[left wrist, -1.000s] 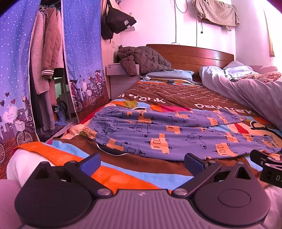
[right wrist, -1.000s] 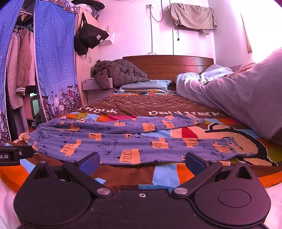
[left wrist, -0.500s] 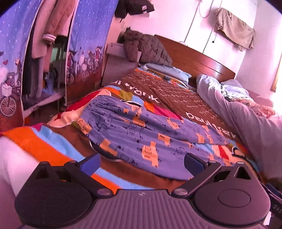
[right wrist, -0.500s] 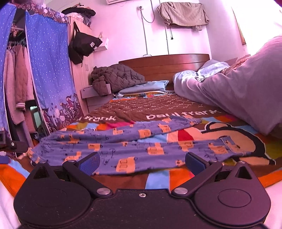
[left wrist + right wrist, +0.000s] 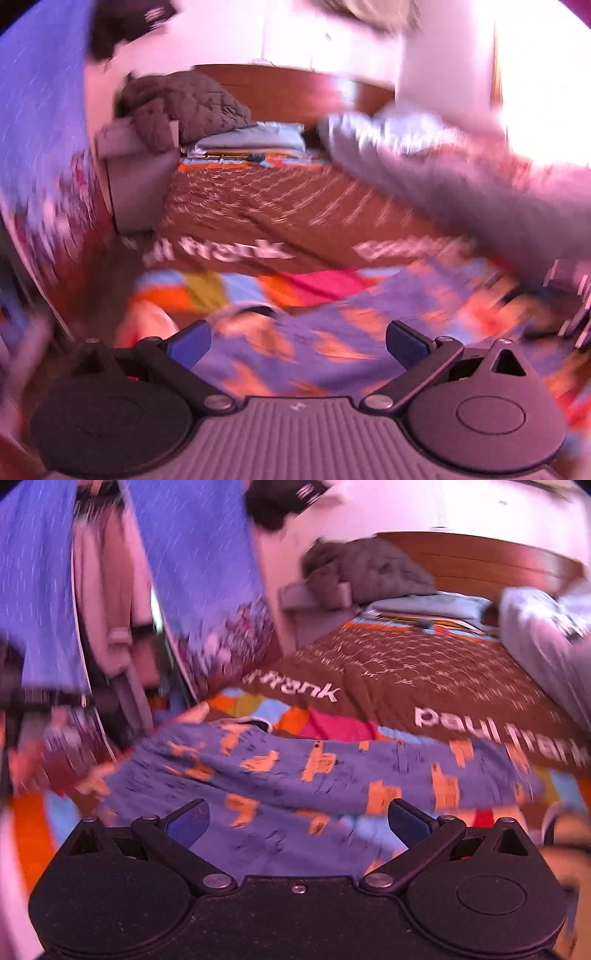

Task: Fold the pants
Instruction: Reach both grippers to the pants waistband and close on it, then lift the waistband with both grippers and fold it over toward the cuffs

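Note:
Blue pants (image 5: pixel 325 347) printed with orange shapes lie spread flat on the bedspread (image 5: pixel 258 206). Both now views are smeared by motion. In the left wrist view my left gripper (image 5: pixel 295 341) hangs open just above the pants, near their left end, nothing between its blue pads (image 5: pixel 188 345). The right wrist view shows the same pants (image 5: pixel 295 775) stretching from the bed's left edge to the right. My right gripper (image 5: pixel 297 821) is open over their near edge, its pads (image 5: pixel 406 825) holding nothing.
Behind the pants the brown bedspread (image 5: pixel 406 672) carries white lettering. A grey duvet (image 5: pixel 461 177) is heaped on the right, pillows (image 5: pixel 251 142) and a dark jacket (image 5: pixel 184 107) at the headboard. A blue wardrobe curtain (image 5: pixel 192 572) and hanging clothes (image 5: pixel 110 602) stand left of the bed.
Both grippers have swung forward and down over the pants, which now fill the space between the fingers. The views have turned blurry. Both stay open.

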Demonstrator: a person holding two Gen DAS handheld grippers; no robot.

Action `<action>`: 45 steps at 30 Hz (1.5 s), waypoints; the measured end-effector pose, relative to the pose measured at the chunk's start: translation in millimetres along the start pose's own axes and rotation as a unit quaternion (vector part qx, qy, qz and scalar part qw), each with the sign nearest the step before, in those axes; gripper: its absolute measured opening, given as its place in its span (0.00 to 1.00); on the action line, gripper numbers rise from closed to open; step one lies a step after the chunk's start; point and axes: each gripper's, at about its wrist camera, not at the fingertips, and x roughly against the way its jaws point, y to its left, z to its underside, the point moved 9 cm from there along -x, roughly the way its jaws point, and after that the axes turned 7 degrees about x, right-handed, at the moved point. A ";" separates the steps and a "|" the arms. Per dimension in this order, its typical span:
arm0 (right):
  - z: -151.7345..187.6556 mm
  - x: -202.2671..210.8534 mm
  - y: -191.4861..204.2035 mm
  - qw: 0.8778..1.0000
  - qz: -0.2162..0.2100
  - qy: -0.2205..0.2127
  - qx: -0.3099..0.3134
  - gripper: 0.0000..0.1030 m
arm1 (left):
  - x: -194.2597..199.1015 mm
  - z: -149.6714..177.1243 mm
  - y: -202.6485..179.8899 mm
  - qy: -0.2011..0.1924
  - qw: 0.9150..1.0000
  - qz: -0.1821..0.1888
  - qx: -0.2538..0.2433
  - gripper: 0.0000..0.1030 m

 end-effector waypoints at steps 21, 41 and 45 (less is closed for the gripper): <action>-57.5 -284.0 -45.0 0.944 -0.113 0.192 0.243 0.67 | -162.8 41.8 84.6 0.250 0.961 -0.006 -0.121 0.61; -84.9 -283.5 -53.3 0.959 0.022 0.121 0.256 0.01 | -130.0 17.4 74.3 0.123 0.973 -0.173 -0.095 0.00; -70.0 -311.7 -53.8 0.960 0.029 0.138 0.243 0.01 | -148.8 27.3 85.0 0.147 0.972 -0.175 -0.057 0.00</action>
